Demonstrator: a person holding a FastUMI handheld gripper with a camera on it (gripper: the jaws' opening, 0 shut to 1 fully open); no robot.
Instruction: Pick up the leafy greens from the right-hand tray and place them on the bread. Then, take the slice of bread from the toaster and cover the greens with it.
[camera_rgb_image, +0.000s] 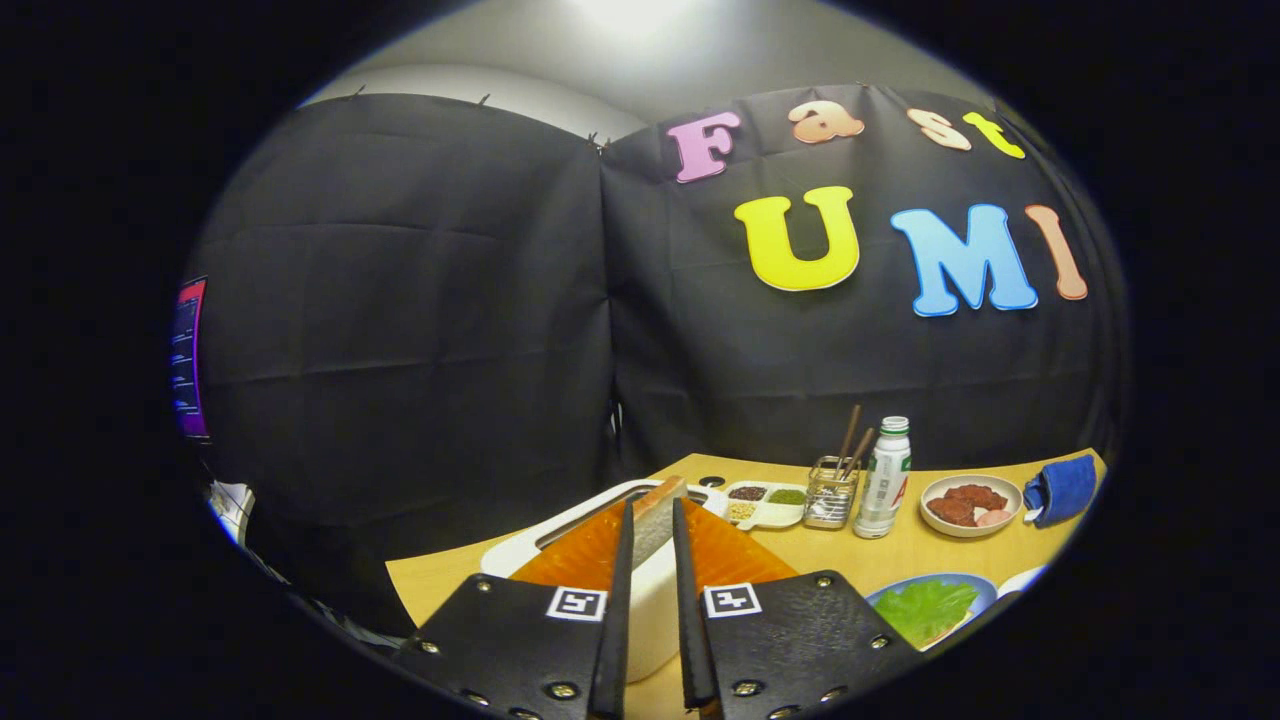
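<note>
My gripper (653, 506) is shut on a slice of bread (655, 540), which stands upright between the two black fingers with its brown crust on top. The slice sits at the slot of the white toaster (515, 552), right below the fingers. Whether it has come clear of the slot I cannot tell. To the right of the fingers, near the table's front edge, the leafy greens (928, 607) lie flat on a blue plate (975, 583). What is under the greens is hidden.
On the wooden table (900, 555) beyond the plate stand a white divided condiment tray (765, 503), a wire holder with chopsticks (832, 492), a white bottle (885, 480), a bowl of reddish meat (970, 503) and a blue cloth (1062, 487).
</note>
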